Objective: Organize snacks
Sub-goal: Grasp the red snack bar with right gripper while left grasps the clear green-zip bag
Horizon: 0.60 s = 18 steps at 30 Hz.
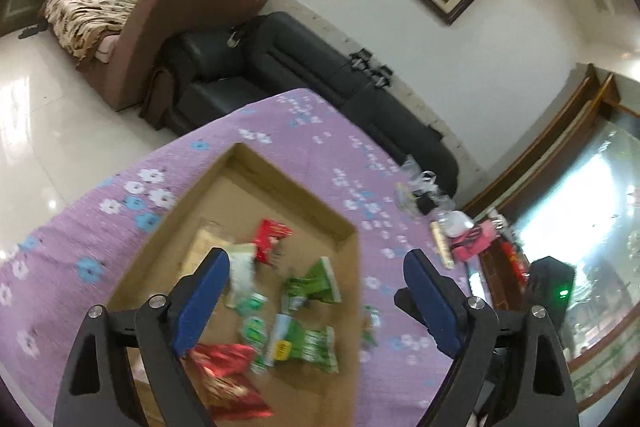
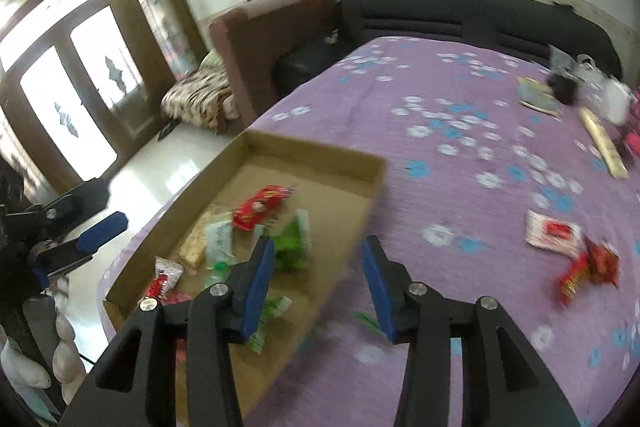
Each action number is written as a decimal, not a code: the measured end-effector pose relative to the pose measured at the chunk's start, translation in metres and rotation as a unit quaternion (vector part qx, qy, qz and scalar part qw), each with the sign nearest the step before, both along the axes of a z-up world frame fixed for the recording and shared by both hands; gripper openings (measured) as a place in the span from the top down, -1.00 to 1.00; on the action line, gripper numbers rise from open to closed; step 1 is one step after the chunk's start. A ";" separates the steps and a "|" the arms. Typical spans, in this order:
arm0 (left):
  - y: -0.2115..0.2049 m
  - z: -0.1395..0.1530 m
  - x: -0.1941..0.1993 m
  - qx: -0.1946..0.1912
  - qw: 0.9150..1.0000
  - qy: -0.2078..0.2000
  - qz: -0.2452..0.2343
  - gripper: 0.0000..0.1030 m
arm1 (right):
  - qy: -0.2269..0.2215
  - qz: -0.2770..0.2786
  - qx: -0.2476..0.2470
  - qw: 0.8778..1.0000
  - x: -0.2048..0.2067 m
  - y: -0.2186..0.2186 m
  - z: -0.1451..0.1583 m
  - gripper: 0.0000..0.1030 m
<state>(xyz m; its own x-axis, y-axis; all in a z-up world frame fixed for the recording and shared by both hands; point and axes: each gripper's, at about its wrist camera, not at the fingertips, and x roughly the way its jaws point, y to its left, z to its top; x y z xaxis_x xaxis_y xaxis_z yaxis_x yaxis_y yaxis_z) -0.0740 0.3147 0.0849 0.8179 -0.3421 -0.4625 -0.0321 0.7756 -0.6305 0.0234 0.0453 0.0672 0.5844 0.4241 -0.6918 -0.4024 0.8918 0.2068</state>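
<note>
A shallow cardboard box [image 1: 240, 163] [image 2: 312, 151] lies on a purple flowered tablecloth [image 1: 312, 131] [image 2: 460, 107]. Inside are several snack packets: green ones [image 1: 312, 285] [image 2: 294, 241], red ones [image 1: 270, 233] [image 2: 260, 205], a white-green one [image 1: 242, 273]. My left gripper [image 1: 316, 267] hovers open and empty above the box; it also shows at the left of the right wrist view [image 2: 94, 227]. My right gripper [image 2: 318, 255] is open and empty over the box's right edge. A white-red packet [image 2: 552, 233] and a red packet [image 2: 588, 271] lie on the cloth to the right.
Clutter sits at the table's far right: a long yellow packet [image 2: 604, 143], a pink item [image 1: 474, 239], clear bags [image 2: 580, 75]. A black sofa [image 1: 304, 67] and brown sofa [image 2: 272, 39] stand behind. Tiled floor [image 1: 48, 131] lies left of the table.
</note>
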 end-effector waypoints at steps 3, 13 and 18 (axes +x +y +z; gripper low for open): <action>-0.009 0.001 -0.004 -0.027 0.999 -0.006 -0.018 -0.77 | 0.003 -0.036 0.012 0.999 -0.007 -0.042 0.001 0.12; -0.052 -0.001 -0.004 0.016 0.998 0.028 -0.048 -0.77 | 0.024 -0.172 0.025 0.985 -0.026 -0.186 -0.018 0.12; -0.067 -0.002 -0.004 0.022 0.997 0.032 -0.065 -0.77 | 0.041 -0.228 0.038 0.972 -0.035 -0.243 -0.034 0.12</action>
